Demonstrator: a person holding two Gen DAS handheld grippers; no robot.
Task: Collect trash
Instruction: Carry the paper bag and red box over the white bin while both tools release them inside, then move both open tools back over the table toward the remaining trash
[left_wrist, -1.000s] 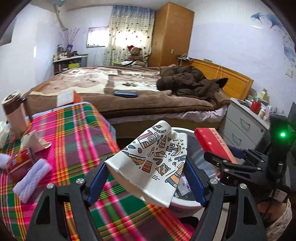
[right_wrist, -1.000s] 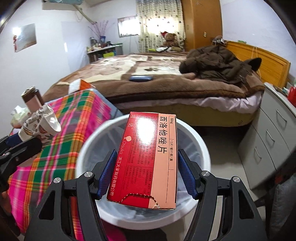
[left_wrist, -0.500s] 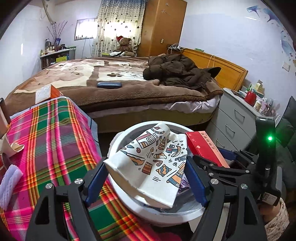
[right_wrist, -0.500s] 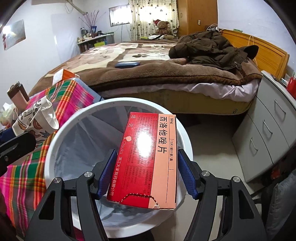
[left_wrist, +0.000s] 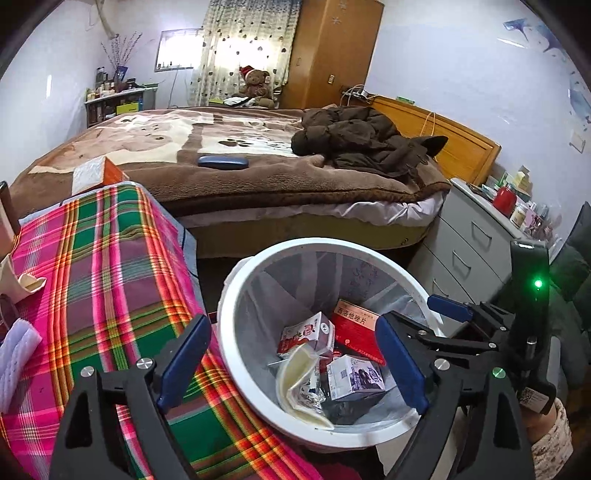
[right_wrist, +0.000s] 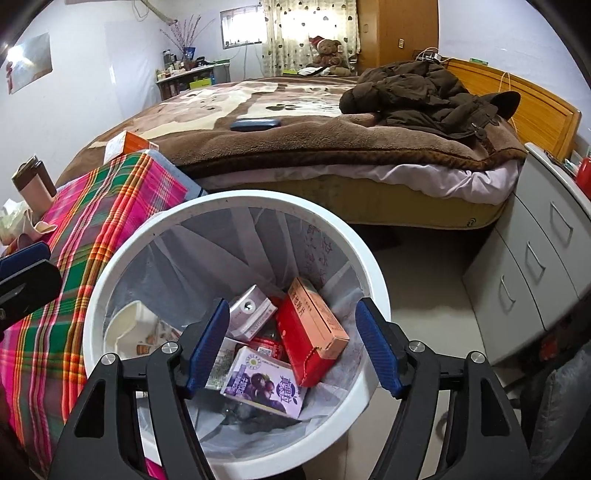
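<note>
A white trash bin (left_wrist: 236, 280) with a clear liner stands beside the plaid table. My left gripper (left_wrist: 291, 365) hovers over its near rim, jaws opening, nothing between them. The patterned paper cup (left_wrist: 299, 384) lies inside the bin on other trash. My right gripper (right_wrist: 291, 347) hangs over the bin (right_wrist: 110, 295) too, jaws opening and empty. The red medicine box (right_wrist: 310, 332) rests tilted at the bottom next to a purple juice carton (right_wrist: 266, 384) and a grey carton (right_wrist: 251, 314). The cup (right_wrist: 125, 325) lies against the bin's left wall.
A plaid-covered table (left_wrist: 110, 277) at the left carries a white foam piece (left_wrist: 18, 350) and a torn paper cup (left_wrist: 26, 284). A bed (left_wrist: 258, 177) with a brown coat lies behind the bin. Grey drawers (left_wrist: 472, 236) stand at the right. A sleeve (left_wrist: 550, 443) shows at lower right.
Both grippers let go. The patterned cup left the left jaws and the red box left the right jaws, and both now lie in the bin. Both jaws stand wider.
</note>
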